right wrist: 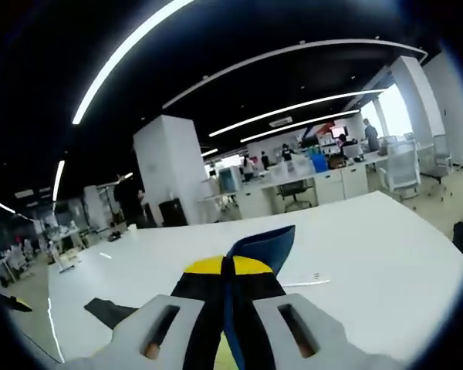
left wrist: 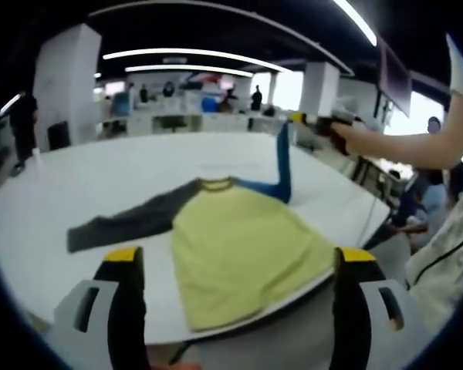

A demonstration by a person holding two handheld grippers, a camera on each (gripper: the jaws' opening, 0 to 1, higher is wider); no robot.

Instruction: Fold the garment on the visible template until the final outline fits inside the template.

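Blue fabric sleeve (right wrist: pixel 261 248) is hanging pinched between the right gripper (right wrist: pixel 228 266)'s clenched fingers, while the left gripper (left wrist: pixel 235 266) is hovering released short of the yellow-bodied shirt (left wrist: pixel 243 247).

Soft matt cloth forms the garment (left wrist: pixel 239 239), its yellow body lying smooth beyond the left gripper (left wrist: pixel 239 266), whose fingers (left wrist: pixel 123 301) look like matt black plastic with yellow tips. The blue sleeve (right wrist: pixel 261 248), thin pliant fabric, sits pinched between the right gripper (right wrist: pixel 225 271) fingers. The white table (left wrist: pixel 100 185) looks smooth, faintly sheened.
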